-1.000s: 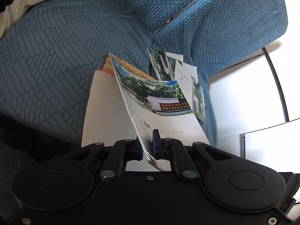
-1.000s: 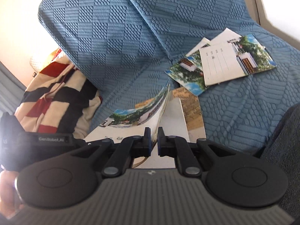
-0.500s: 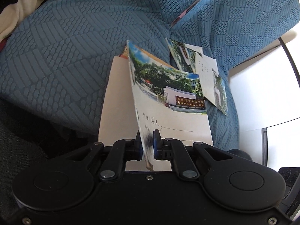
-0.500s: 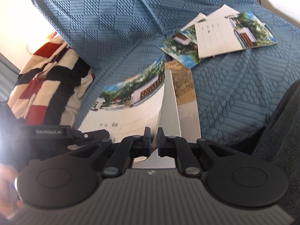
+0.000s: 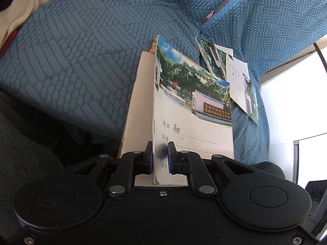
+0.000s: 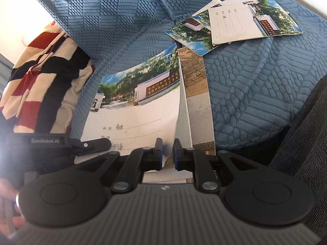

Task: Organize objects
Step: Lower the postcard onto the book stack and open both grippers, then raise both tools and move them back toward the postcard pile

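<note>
1. We see the left tool (image 5: 160, 155) with its jaws opening; the cover edge of the notebook (image 5: 190, 110) stands in the gap, close against the left pad and clear of the right one, so we read it as just released.
2. The right tool (image 6: 168, 153) is also opening, with the same notebook's (image 6: 132, 110) edge between its pads and daylight on both sides. Neither tool is clamping now.
3. The notebook sits at the front of the blue sofa cushion (image 5: 85, 47), on top of a pale book (image 5: 139, 106) and a brown-patterned one (image 6: 196, 85), just ahead of both tools.
4. Its photo cover lies half open, hinged along the spine. The long axis runs away from the tools toward the sofa back, photo end far, writing lines near.
5. Progress, our judgement: 3 books stacked here, this one about set down. The loose pile (image 6: 235, 22) of similar notebooks further back still lies fanned and crooked, apart from the stack, so that part is left.
6. A striped cloth (image 6: 40, 77) lies beside the stack, untouched.
</note>
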Tool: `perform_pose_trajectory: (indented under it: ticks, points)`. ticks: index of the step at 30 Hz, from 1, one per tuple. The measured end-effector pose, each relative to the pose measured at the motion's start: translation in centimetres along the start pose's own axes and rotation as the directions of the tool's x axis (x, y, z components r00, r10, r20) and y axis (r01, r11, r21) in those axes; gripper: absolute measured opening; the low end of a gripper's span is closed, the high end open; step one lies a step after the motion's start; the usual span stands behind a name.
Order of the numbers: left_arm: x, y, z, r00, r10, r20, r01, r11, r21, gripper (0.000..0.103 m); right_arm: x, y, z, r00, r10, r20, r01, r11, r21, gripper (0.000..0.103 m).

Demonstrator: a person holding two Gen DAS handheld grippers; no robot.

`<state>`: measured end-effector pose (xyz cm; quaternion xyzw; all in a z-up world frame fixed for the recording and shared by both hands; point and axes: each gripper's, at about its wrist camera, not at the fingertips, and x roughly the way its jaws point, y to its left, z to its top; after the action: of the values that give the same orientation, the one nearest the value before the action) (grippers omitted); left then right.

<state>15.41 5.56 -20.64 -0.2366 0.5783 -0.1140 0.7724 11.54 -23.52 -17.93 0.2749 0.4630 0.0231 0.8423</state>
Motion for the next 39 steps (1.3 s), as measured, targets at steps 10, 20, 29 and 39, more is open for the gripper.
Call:
perform_pose_trajectory:
  ticks: [10, 20, 29, 39]
  points:
    - [-2.2, -0.4, -0.1, 0.995, 0.078, 0.055, -0.081, 0.995, 0.050, 0.014, -2.0, -0.1, 0.5, 0.998, -0.066, -0.015, 0.066, 0.998, -0.004, 0.026]
    - [-7.0, -4.0, 0.1, 0.987, 0.010, 0.158, -0.027, 0.994, 0.108, 0.014, -7.7, 1.7, 2.5, 0.982, -0.073, 0.175, 0.084, 0.995, -0.057, 0.026]
    - [-10.3, -8.4, -0.2, 0.968, -0.058, 0.246, 0.005, 0.978, 0.211, 0.014, -11.9, 3.8, 3.7, 0.946, -0.063, 0.317, 0.115, 0.982, -0.150, 0.026]
    - [-10.0, -10.0, -1.2, 0.965, -0.088, 0.248, 0.018, 0.963, 0.270, 0.014, -13.1, 3.7, 3.0, 0.929, -0.089, 0.359, 0.166, 0.968, -0.188, 0.026]
